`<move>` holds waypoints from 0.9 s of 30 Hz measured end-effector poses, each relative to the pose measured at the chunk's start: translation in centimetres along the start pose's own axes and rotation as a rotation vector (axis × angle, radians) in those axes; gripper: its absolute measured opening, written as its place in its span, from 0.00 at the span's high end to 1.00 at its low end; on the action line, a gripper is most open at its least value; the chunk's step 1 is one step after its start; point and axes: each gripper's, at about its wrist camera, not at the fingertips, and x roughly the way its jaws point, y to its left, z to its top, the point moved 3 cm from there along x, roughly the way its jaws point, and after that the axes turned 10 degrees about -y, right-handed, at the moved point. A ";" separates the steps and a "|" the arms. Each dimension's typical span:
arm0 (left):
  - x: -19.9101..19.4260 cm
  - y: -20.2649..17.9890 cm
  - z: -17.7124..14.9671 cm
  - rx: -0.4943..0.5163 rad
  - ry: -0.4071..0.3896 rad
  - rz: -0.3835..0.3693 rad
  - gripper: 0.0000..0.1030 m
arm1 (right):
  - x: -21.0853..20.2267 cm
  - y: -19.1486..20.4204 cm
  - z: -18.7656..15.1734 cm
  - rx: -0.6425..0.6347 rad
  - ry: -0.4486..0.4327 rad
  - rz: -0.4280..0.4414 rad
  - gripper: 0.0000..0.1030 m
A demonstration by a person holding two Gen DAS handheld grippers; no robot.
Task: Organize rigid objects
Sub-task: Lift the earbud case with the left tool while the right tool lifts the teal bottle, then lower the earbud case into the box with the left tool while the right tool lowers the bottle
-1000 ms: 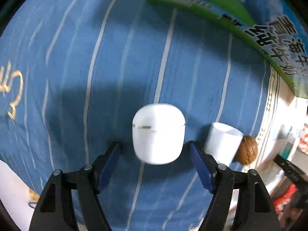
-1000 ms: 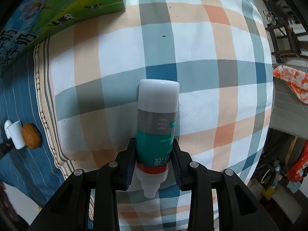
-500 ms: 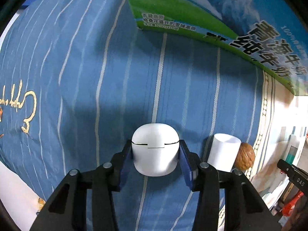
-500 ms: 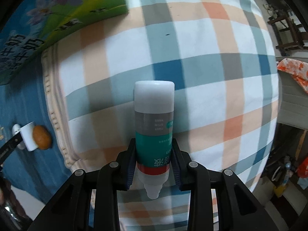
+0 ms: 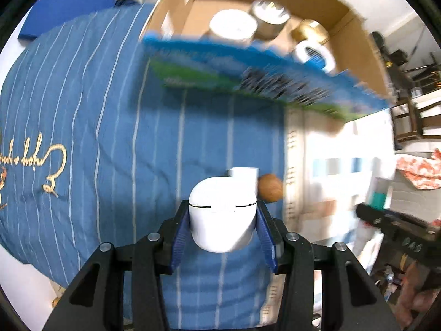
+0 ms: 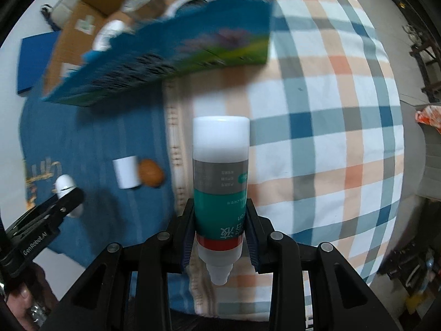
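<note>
Left tool: clenched on a white earbud case, blue pads pressing both sides; case held clear above the blue striped cloth. Jaws closed onto it within the past second.

Right tool: clenched on a bottle with white cap, grey and green label, red band, nozzle toward the camera; bottle held clear above the checked cloth.

White cup: lying on the blue striped cloth, at 12 o'clock just past the earbud case in the left wrist view; at 9 o'clock of the bottle in the right wrist view.

Walnut: touching the cup, at its 3 o'clock.

Cardboard box: open, at 12 o'clock in both views, printed blue-and-green front wall blurred. Inside: a white lid, a silver tin, a gold lid, a white roll.

Blue mat: at 10 o'clock, right wrist view, beside the box.

Orange patterned cloth: at 3 o'clock, left wrist view, well apart.
</note>
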 end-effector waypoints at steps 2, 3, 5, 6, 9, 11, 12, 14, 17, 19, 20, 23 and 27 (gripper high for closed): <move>-1.8 -0.9 0.9 0.003 -0.028 -0.037 0.58 | -1.7 0.8 0.3 -0.009 -0.017 0.039 0.66; -2.8 -0.9 1.7 0.007 -0.042 -0.054 0.58 | -2.2 1.3 0.0 -0.012 -0.029 0.049 0.66; -5.1 -0.8 2.0 0.014 -0.073 -0.084 0.58 | -4.0 2.1 0.8 -0.028 -0.051 0.080 0.66; -5.9 -0.8 2.6 0.020 -0.087 -0.096 0.58 | -4.7 2.4 1.2 -0.029 -0.063 0.094 0.66; -7.7 -1.2 4.9 0.031 -0.131 -0.123 0.58 | -7.2 3.6 2.9 -0.040 -0.098 0.125 0.66; -8.4 -0.7 6.8 0.034 -0.149 -0.141 0.58 | -9.0 4.2 4.2 -0.052 -0.123 0.140 0.66; -8.7 -0.6 7.8 0.035 -0.158 -0.149 0.58 | -9.7 4.5 5.1 -0.056 -0.138 0.145 0.66; -9.4 -0.6 10.2 0.043 -0.184 -0.152 0.58 | -10.6 5.3 6.8 -0.063 -0.166 0.141 0.66; -9.6 -0.1 13.7 0.057 -0.223 -0.133 0.58 | -11.9 5.8 10.0 -0.079 -0.206 0.119 0.66; -9.5 0.3 15.8 0.058 -0.235 -0.126 0.58 | -11.9 6.0 12.4 -0.085 -0.224 0.090 0.66; -9.4 0.4 17.4 0.059 -0.239 -0.118 0.58 | -12.0 6.1 13.6 -0.091 -0.226 0.074 0.66; -8.1 0.9 20.6 0.069 -0.236 -0.090 0.58 | -10.1 5.6 17.3 -0.092 -0.217 0.004 0.66; -4.5 1.6 24.9 0.085 -0.194 -0.038 0.58 | -6.3 4.5 21.7 -0.077 -0.173 -0.088 0.66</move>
